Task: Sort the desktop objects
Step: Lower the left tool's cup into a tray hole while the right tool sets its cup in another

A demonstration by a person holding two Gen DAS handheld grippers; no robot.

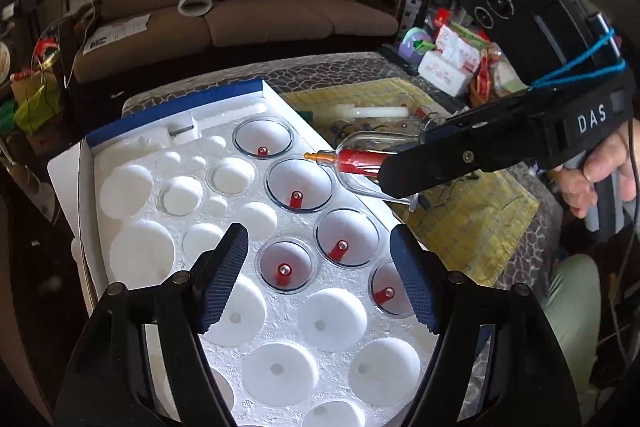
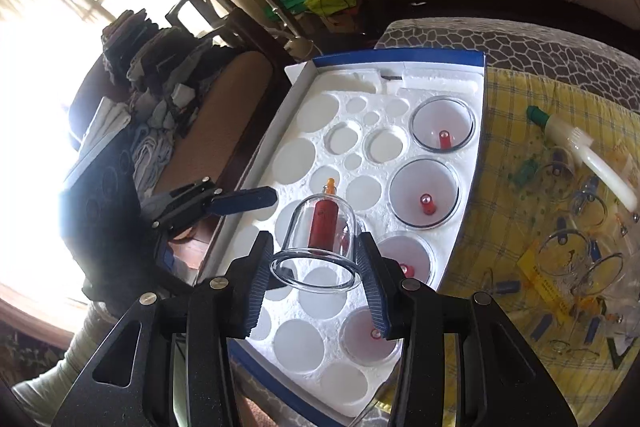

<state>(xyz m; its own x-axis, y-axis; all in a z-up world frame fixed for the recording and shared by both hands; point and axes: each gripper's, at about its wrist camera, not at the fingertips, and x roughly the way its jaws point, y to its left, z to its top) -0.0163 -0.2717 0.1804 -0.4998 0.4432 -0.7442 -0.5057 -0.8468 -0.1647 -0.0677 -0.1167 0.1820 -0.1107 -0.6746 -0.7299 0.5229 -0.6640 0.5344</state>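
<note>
Your right gripper [image 2: 316, 287] clamps a clear cupping cup [image 2: 318, 243] by its wide rim, red valve stem pointing away, so the mouth faces you and the cup hangs over the foam tray [image 2: 304, 131] ready to drop stem-first into an empty well. Your left gripper [image 1: 320, 271] hangs above the tray with jaws wide and nothing between them, over the cups already seated [image 1: 300, 187] along the right edge. More loose cups [image 2: 580, 255] wait on the yellow cloth [image 2: 516, 99].

Readable text: one mark only.
We read "DAS" in white letters on the black body of the right gripper [image 1: 400, 179], at the right; other printing we cannot make out.
</note>
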